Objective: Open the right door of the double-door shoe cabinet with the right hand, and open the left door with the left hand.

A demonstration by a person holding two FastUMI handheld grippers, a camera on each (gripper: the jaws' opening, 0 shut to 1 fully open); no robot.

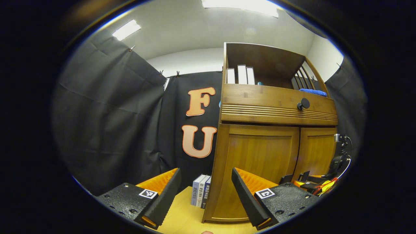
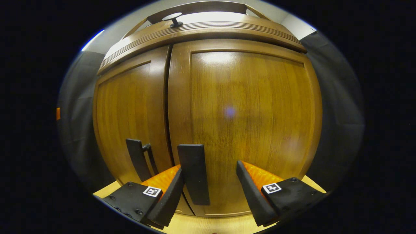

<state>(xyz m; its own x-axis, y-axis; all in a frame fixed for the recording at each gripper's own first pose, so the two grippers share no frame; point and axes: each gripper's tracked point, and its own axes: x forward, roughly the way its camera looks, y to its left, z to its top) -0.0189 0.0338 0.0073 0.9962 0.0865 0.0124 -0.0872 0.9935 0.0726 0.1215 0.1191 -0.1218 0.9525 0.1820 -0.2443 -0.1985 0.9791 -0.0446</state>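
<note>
Wooden and glossy, the cabinet stands on the bench with both doors shut. The right gripper is close to the right door, jaws released around its dark handle, which sits nearer the left finger. Closing off-centre could let the handle slip out. The left gripper, jaws released and empty, hangs near the cabinet's left corner, well off the left handle.
</note>
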